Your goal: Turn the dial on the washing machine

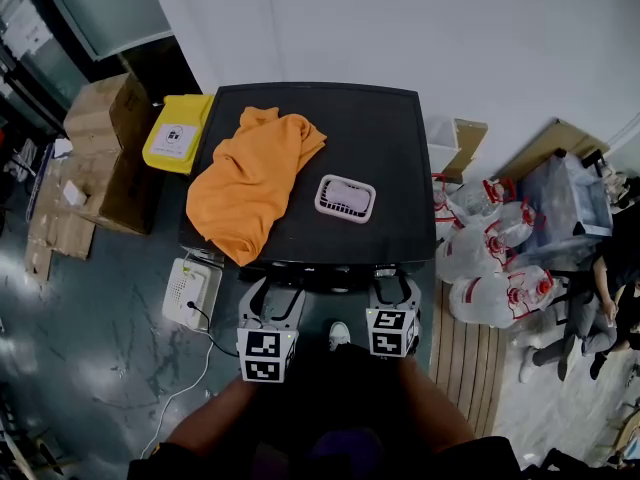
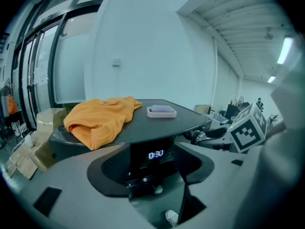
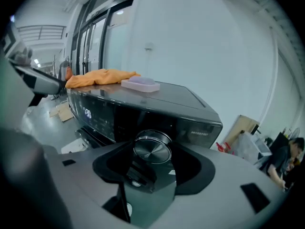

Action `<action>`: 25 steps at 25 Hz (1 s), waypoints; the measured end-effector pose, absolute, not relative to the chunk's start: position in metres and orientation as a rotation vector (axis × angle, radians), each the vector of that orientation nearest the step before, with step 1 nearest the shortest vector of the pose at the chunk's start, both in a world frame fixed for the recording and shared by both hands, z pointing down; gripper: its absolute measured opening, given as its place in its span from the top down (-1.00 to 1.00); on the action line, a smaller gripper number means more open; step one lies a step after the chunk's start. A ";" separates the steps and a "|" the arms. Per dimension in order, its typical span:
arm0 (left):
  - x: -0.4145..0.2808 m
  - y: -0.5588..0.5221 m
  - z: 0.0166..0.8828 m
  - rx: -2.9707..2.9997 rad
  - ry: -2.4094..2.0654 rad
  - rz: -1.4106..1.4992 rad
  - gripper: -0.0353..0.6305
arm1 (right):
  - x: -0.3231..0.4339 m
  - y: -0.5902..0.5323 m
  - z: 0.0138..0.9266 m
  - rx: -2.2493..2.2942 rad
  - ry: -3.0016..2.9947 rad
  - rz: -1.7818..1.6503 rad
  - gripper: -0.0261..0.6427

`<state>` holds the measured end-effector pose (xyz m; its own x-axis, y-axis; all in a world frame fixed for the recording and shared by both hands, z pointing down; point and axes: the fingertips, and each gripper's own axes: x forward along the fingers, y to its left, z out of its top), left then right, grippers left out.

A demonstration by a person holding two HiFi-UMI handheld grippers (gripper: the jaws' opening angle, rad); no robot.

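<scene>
From the head view, the person is standing close against the front of the washing machine (image 1: 385, 138), whose dark top is carrying an orange cloth (image 1: 250, 183) and a small pale tray (image 1: 345, 198). The left gripper (image 1: 272, 296) and right gripper (image 1: 393, 286) are both reaching in side by side under the front edge, so the control panel and the dial are lying out of sight here. In the left gripper view, that claw is standing released, its jaws spread with nothing pressed between them. They are framing only the lit display (image 2: 156, 154) on the panel, which is sitting beyond the tips, so this hand seems to be waiting and taking no part. In the right gripper view, the dial (image 3: 152, 150), a round brushed-metal knob on the panel's right part, is sitting squarely between the jaw tips. The jaws are standing wide, yet the dial's rim is meeting both inner faces with no gap showing, so this claw appears to be grasping the dial. The step in hand, then, is looking like the turn itself, with the reach already done. The next move is calling for a roll of the right wrist about the dial's own axis. The squeeze should be keeping even, so the smooth rim is not slipping, and the tips should not be dragging sideways off the knob.
</scene>
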<state>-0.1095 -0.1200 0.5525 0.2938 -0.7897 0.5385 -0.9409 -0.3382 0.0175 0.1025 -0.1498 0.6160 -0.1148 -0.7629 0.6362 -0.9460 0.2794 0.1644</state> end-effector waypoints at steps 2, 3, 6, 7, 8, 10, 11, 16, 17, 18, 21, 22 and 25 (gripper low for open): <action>-0.110 -0.119 0.552 2.234 -1.567 0.636 0.03 | 0.105 -0.150 0.617 1.554 -1.971 0.468 0.13; -0.109 -0.119 0.552 2.233 -1.567 0.633 0.03 | 0.107 -0.150 0.618 1.565 -1.994 0.516 0.13; -0.107 -0.118 0.552 2.233 -1.564 0.621 0.03 | 0.110 -0.150 0.620 1.589 -2.072 0.686 0.13; -0.106 -0.117 0.553 2.230 -1.559 0.621 0.03 | 0.111 -0.151 0.620 1.594 -2.100 0.749 0.13; -0.105 -0.117 0.554 2.226 -1.553 0.624 0.03 | 0.112 -0.151 0.621 1.596 -2.126 0.807 0.13; -0.103 -0.116 0.555 2.222 -1.548 0.627 0.03 | 0.114 -0.151 0.621 1.591 -2.162 0.897 0.13; -0.102 -0.117 0.554 2.224 -1.551 0.625 0.03 | 0.114 -0.151 0.621 1.587 -2.173 0.925 0.12; -0.097 -0.117 0.554 2.236 -1.550 0.621 0.03 | 0.112 -0.151 0.620 1.559 -2.144 0.803 0.11; -0.096 -0.117 0.554 2.238 -1.549 0.624 0.03 | 0.111 -0.150 0.620 1.550 -2.115 0.715 0.11; -0.096 -0.117 0.554 2.241 -1.549 0.628 0.03 | 0.109 -0.149 0.619 1.537 -2.084 0.620 0.11; -0.095 -0.118 0.555 2.249 -1.555 0.646 0.03 | 0.099 -0.147 0.615 1.483 -2.011 0.387 0.08; -0.096 -0.118 0.555 2.249 -1.558 0.651 0.03 | 0.097 -0.146 0.614 1.470 -1.993 0.345 0.07; -0.099 -0.118 0.554 2.244 -1.570 0.652 0.03 | 0.096 -0.147 0.614 1.460 -1.951 0.286 0.06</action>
